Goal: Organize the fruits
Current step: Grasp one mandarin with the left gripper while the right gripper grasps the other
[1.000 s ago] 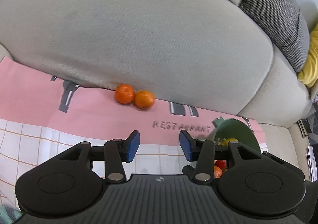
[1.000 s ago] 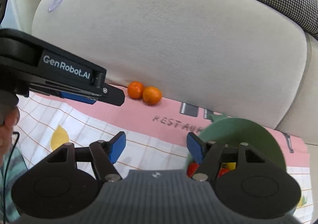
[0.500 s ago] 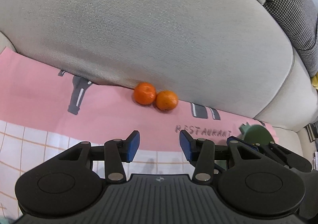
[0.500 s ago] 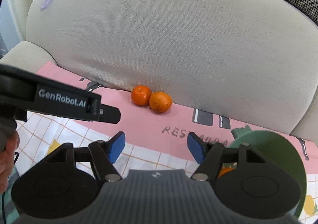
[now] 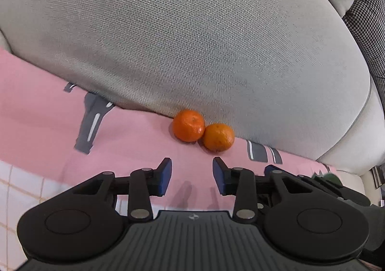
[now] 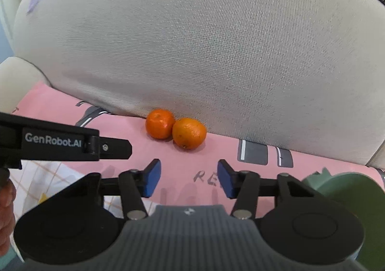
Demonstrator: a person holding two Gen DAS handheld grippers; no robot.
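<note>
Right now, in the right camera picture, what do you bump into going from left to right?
Left gripper → darker orange → lighter orange → grey road print → green bowl.

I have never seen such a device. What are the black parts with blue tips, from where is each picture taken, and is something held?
No robot is here: a person carries a hand-held pair of tongs in each hand, and each carries a camera looking forward along its two fingers. The black parts at the bottom of each picture are those tongs; the blue tips are the gripping pads.

One picture comes from the left tongs, the other from the right tongs. In the right view, the black bar marked "GenRobot.AI" is the left device seen from the side.

Both tongs are open and hold nothing. Ahead, two oranges, the left one and the right one, lie touching on a pink printed cloth, against a grey sofa cushion. A green bowl is at the right edge.
</note>
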